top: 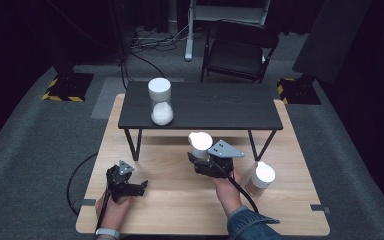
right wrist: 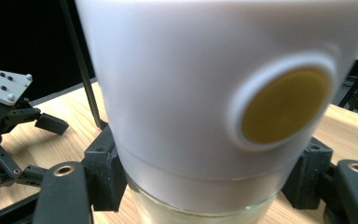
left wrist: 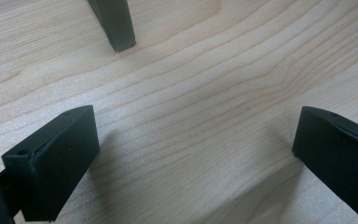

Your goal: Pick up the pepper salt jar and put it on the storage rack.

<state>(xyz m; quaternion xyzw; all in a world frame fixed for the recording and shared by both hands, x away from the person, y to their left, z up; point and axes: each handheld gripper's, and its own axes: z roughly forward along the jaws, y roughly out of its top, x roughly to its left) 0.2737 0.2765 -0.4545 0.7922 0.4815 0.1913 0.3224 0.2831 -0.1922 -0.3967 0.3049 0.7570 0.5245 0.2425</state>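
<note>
Between the jaws of the right gripper [top: 203,159], near the middle of the light wooden table [top: 180,200], a white-lidded jar [top: 200,144] is being pinched, the black jaws pressing on either side just below its lid. In the right gripper view the jar [right wrist: 177,107] is looming very close, its white lid carrying a round yellow-brown disc [right wrist: 283,106] and clear glass showing beneath. Over at the left, the left gripper [top: 141,188] is sitting low over the tabletop with its jaws spread wide apart and bare wood grain [left wrist: 191,116] lying between them. Just beside the right hand [top: 226,186], a second white-capped jar [top: 260,179] with brownish contents is standing upright on the table. Farther back, a low black shelf [top: 215,107] is spanning the table on thin legs, and a jar of white powder [top: 160,102] is standing on its left part. Behind the table, a dark chair [top: 237,52] is waiting on the grey floor.
</note>
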